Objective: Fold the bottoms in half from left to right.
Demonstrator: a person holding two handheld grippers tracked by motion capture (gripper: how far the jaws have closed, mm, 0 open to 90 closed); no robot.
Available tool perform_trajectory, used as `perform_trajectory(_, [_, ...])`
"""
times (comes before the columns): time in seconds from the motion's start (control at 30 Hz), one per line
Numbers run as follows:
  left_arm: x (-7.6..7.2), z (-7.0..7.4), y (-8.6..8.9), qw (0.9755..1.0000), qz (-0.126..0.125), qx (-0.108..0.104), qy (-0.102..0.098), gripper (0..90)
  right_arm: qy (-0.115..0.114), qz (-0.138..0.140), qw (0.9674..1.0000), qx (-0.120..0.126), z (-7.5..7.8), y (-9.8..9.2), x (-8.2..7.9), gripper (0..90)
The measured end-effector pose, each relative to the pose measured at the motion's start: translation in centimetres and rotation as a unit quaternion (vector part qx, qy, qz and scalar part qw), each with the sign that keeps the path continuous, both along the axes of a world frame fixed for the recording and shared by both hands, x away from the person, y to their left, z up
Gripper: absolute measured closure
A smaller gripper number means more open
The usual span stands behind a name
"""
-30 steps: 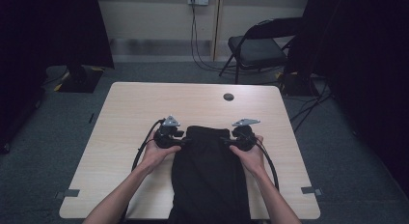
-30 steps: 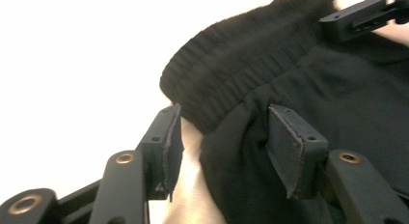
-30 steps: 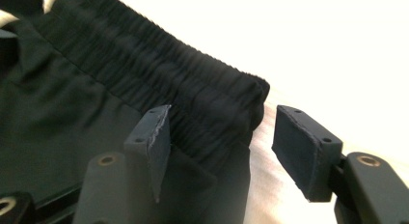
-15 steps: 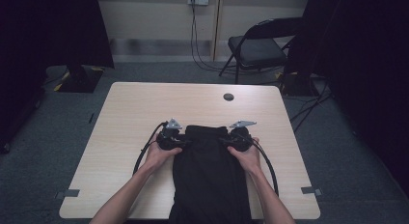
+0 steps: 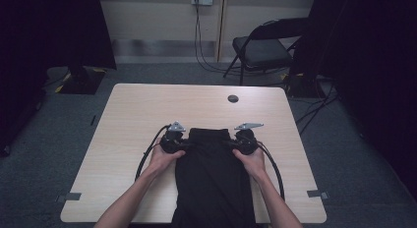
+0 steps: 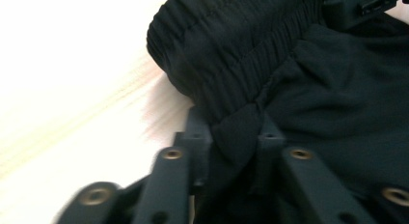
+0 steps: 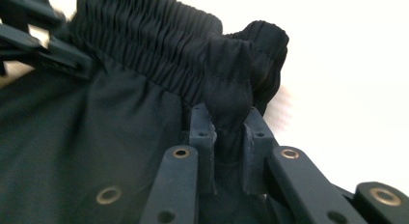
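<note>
A black garment with a gathered elastic waistband lies on the pale wooden table, its lower end hanging over the near edge. My left gripper sits at the waistband's left corner. In the left gripper view its jaws have just been closing and pinch a fold of the black cloth. My right gripper is at the right corner. Its jaws have also just been closing and clamp a bunched fold of the waistband. Both hands rest on the garment's sides.
A small black round cap sits in the table's far part. Behind the table stand a folding chair and wall cables. Dark curtains hang at left and right. Each gripper's cable loops over the table beside the forearms.
Both grippers have edged slightly inward onto the waistband's corners. The garment lies where it was.
</note>
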State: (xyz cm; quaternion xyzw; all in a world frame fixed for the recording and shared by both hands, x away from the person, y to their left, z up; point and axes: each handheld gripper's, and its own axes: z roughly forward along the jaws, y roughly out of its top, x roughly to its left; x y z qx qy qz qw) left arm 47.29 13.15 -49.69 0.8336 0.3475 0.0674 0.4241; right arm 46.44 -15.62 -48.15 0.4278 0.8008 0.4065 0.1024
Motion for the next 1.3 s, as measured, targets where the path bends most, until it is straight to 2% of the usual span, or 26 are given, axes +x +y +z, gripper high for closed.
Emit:
perform_trajectory(0.03, [-0.1, 0.3, 0.0, 0.9999, -0.001, -0.012, -0.003, 77.5, -0.004, 0.0, 1.0, 0.001, 0.3, 0.0, 0.0, 78.2])
perform_trajectory(0.1, [-0.1, 1.0, 0.2, 0.9998, 0.006, -0.013, -0.015, 79.5, -0.012, -0.001, 0.9999, 0.011, 1.0, 0.0, 0.0, 78.2])
perform_trajectory(0.17, [0.2, 1.7, 0.6, 0.9994, 0.011, -0.029, -0.013, 80.3, -0.019, 0.0, 0.9996, 0.021, 1.5, -0.2, -0.1, 78.1])
perform_trajectory(0.3, [0.6, 3.8, 0.9, 0.9986, 0.021, -0.035, -0.032, 80.5, -0.038, -0.001, 0.9985, 0.039, 3.3, -0.1, 0.0, 78.0])
perform_trajectory(0.4, [0.8, 5.3, 1.5, 0.9974, 0.029, -0.047, -0.046, 80.5, -0.05, -0.001, 0.9977, 0.046, 4.9, 0.2, 0.3, 78.0])
perform_trajectory(0.47, [1.0, 6.1, 1.8, 0.9969, 0.033, -0.047, -0.054, 80.5, -0.061, 0.002, 0.9971, 0.046, 6.2, 0.6, 0.6, 78.0])
perform_trajectory(0.5, [1.1, 6.8, 2.2, 0.9958, 0.035, -0.057, -0.062, 80.5, -0.066, 0.002, 0.9967, 0.047, 6.8, 0.8, 0.8, 78.1])
perform_trajectory(0.6, [1.4, 8.0, 2.7, 0.9948, 0.038, -0.06, -0.073, 80.4, -0.081, 0.004, 0.9952, 0.054, 8.6, 1.4, 1.3, 78.1])
perform_trajectory(0.63, [1.6, 8.7, 2.9, 0.9945, 0.039, -0.058, -0.078, 80.4, -0.088, 0.004, 0.9949, 0.05, 9.7, 1.8, 1.7, 78.1])
perform_trajectory(0.7, [2.2, 9.9, 3.1, 0.9933, 0.043, -0.058, -0.09, 80.4, -0.092, 0.002, 0.9946, 0.048, 10.1, 2.0, 1.9, 78.1])
perform_trajectory(0.73, [2.4, 10.5, 3.2, 0.9928, 0.045, -0.061, -0.093, 80.4, -0.099, 0.0, 0.994, 0.047, 10.9, 2.2, 2.3, 78.1])
perform_trajectory(0.77, [2.8, 11.4, 3.3, 0.9915, 0.05, -0.065, -0.102, 80.4, -0.103, -0.002, 0.9935, 0.048, 11.5, 2.3, 2.5, 78.1])
perform_trajectory(0.8, [3.0, 12.1, 3.4, 0.9909, 0.051, -0.065, -0.106, 80.4, -0.117, -0.007, 0.9918, 0.05, 13.3, 2.6, 3.1, 78.1])
perform_trajectory(0.83, [3.3, 13.0, 3.4, 0.9898, 0.052, -0.067, -0.115, 80.4, -0.117, -0.007, 0.9918, 0.05, 13.3, 2.6, 3.1, 78.1])
perform_trajectory(0.9, [3.7, 15.1, 3.5, 0.9875, 0.056, -0.067, -0.131, 80.4, -0.132, -0.013, 0.9899, 0.05, 15.3, 2.9, 3.6, 78.2])
perform_trajectory(1.07, [4.5, 20.6, 3.8, 0.9803, 0.064, -0.065, -0.175, 80.4, -0.173, -0.022, 0.9831, 0.054, 20.7, 3.6, 4.5, 78.1])
perform_trajectory(1.13, [4.5, 22.8, 3.9, 0.9762, 0.066, -0.072, -0.194, 80.4, -0.189, -0.024, 0.9797, 0.062, 22.6, 3.7, 4.5, 78.1])
perform_trajectory(1.17, [4.3, 23.6, 4.0, 0.9742, 0.065, -0.077, -0.202, 80.4, -0.197, -0.026, 0.9779, 0.066, 23.5, 3.7, 4.5, 78.2])
perform_trajectory(1.23, [3.9, 24.5, 4.0, 0.9722, 0.063, -0.08, -0.211, 80.4, -0.208, -0.028, 0.9751, 0.07, 24.6, 3.7, 4.3, 78.1])
perform_trajectory(1.27, [3.7, 24.5, 4.1, 0.9722, 0.063, -0.081, -0.21, 80.4, -0.213, -0.025, 0.9739, 0.074, 24.9, 3.7, 4.0, 78.1])
perform_trajectory(1.3, [3.4, 24.2, 4.1, 0.9734, 0.059, -0.079, -0.207, 80.3, -0.214, -0.021, 0.9736, 0.076, 24.9, 3.6, 3.9, 78.1])
